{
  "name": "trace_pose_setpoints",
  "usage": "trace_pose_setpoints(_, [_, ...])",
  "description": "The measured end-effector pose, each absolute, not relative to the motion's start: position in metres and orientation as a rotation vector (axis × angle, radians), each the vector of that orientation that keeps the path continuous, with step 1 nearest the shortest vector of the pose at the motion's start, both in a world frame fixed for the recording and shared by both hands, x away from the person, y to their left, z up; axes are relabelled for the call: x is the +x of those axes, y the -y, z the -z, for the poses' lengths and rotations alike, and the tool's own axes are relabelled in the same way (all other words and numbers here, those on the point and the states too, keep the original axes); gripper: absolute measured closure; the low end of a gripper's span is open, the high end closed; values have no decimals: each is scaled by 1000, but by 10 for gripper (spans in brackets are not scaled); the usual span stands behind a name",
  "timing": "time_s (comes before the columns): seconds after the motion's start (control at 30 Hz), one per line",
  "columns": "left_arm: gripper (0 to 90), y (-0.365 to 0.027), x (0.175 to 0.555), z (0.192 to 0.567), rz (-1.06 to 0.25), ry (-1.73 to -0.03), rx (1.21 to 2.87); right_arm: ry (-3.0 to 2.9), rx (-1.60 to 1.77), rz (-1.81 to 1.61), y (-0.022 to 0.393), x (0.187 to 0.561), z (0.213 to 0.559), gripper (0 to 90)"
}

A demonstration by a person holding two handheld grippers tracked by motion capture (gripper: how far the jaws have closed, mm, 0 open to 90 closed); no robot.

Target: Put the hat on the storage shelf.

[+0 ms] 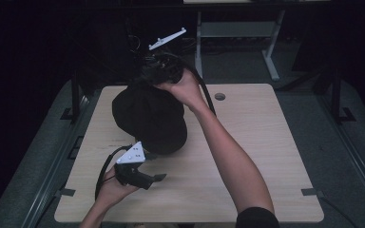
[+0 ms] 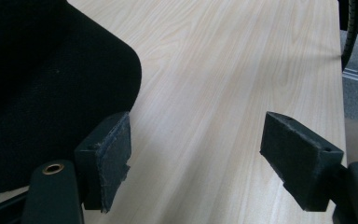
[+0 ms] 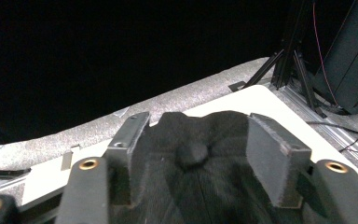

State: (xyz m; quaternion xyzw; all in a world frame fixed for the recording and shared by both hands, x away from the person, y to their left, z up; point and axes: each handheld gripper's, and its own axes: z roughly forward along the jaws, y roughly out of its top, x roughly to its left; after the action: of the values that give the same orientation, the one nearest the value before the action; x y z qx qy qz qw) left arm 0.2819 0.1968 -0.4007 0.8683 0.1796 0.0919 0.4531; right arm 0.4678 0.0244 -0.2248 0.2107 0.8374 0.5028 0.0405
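Black cap [image 1: 149, 118] on counter [image 1: 266, 156], crown between right tongs [image 3: 198, 154]; jaws apart, pads off fabric, grip released. Left tongs [image 2: 196, 154] spread wide, empty, cap just beside one jaw. Right gripper view: crown button centred. High view: hole in counter [image 1: 220, 96] beyond right tongs.
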Motion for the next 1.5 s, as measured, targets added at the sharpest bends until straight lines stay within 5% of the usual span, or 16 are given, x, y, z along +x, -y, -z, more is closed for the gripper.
trace_pose_setpoints(1.5, [223,-191,275,402,-211,-440,2124,-2387,859,-1573,144,392,256,262])
